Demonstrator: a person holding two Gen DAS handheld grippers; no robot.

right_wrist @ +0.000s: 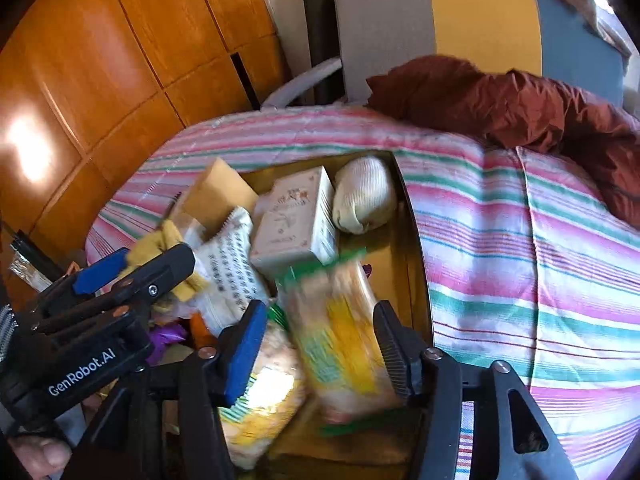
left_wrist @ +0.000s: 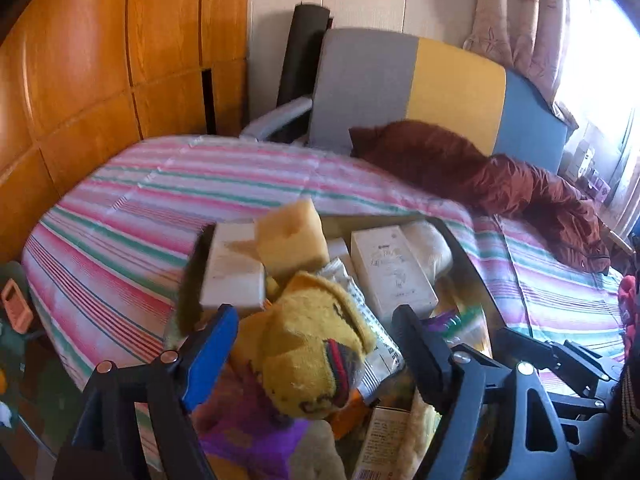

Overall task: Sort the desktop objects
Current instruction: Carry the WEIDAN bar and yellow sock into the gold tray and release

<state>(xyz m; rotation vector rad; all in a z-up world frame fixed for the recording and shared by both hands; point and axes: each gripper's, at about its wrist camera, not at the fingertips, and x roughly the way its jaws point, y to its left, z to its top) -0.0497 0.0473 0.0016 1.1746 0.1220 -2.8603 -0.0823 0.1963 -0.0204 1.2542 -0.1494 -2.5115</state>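
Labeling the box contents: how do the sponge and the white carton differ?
Sponge: yellow, porous, soft, propped up at a tilt at the box's far left.
Carton: white, smooth, printed, rigid, longer, lying near the middle.
Both are blocky and sit in the same box.

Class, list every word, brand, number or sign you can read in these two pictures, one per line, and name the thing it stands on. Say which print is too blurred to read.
"GenRobot.AI": white letters on the black body of the left gripper.
White rectangular carton: print and drawing, too small to read.
White crinkled printed packet: rows of characters, unreadable.
Yellow-green plastic packet: motion-blurred, unreadable.
Brown labelled box: fine print and barcode, unreadable.
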